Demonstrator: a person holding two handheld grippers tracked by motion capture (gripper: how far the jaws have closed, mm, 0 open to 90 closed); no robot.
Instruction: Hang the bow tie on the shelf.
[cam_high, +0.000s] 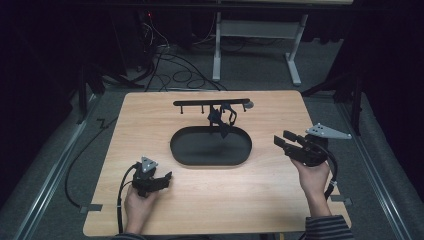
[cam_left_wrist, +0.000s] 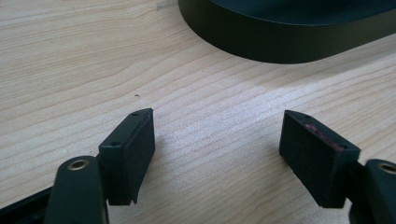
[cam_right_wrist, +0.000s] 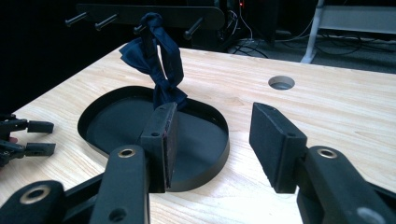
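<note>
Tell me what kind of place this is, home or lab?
Most likely a lab recording station: a bare wooden table in a dark, curtained room, loose cables on the floor, and a handheld gripper in each hand.

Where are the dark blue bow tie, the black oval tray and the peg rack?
dark blue bow tie (cam_right_wrist: 159, 60), right gripper view, on its hanging loop.
black oval tray (cam_high: 210, 162), high view, on its near rim.
peg rack (cam_high: 200, 103), high view, on its bar.
</note>
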